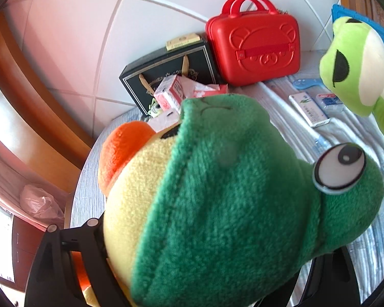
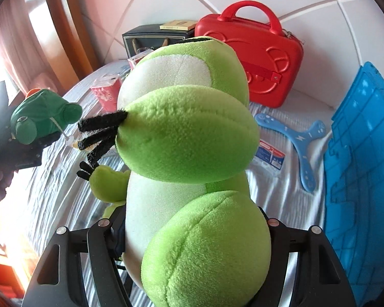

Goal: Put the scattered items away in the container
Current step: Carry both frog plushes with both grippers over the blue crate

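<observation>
Because both plush toys are bound for the blue container (image 2: 363,168) at the bed's right edge, the left tool (image 1: 204,276) pinches the dark green frog (image 1: 233,204) aloft while the right tool (image 2: 192,263) clamps the lime frog (image 2: 192,133) upright, clear of the bed (image 2: 281,192).

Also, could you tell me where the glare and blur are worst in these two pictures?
Left wrist view: the dark green frog plush fills the frame, soft and blurred up close; red suitcase behind stays sharp. Right wrist view: window light blows out the lower left bedsheet; lime green plush is evenly lit.
</observation>
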Demonstrator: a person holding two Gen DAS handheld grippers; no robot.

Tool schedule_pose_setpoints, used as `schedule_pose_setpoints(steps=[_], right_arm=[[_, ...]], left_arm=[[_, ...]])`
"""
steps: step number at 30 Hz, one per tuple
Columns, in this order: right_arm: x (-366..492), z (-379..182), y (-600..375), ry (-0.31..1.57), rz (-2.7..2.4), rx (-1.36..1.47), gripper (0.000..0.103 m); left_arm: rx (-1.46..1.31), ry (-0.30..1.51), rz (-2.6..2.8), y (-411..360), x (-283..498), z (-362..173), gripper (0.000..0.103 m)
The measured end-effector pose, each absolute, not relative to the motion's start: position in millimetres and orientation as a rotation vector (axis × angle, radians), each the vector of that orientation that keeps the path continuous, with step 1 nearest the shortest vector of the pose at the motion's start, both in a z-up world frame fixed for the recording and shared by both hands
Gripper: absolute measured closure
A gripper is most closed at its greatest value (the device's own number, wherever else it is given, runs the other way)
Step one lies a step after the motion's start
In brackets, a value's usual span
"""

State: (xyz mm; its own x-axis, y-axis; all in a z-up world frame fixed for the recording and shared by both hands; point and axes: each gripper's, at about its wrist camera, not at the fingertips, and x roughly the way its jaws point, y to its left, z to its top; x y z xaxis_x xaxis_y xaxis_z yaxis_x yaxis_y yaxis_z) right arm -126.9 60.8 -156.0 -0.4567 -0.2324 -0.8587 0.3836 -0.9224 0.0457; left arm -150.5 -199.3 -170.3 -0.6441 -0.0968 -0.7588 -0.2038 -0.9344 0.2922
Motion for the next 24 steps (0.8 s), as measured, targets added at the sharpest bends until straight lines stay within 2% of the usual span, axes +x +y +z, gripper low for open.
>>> schedule_pose_setpoints(steps=[12,24], right_arm=[[-46,-86,137,0.070,-2.500,1.285,0.033],[-6,-18,238,-0.002,-2.618,1.172,0.033]], left_arm=[[-1.114,0.548,2.760,-128,-105,-93,0.015],[-0.988,0.569,2.735,-33,-76,-44,0.015]])
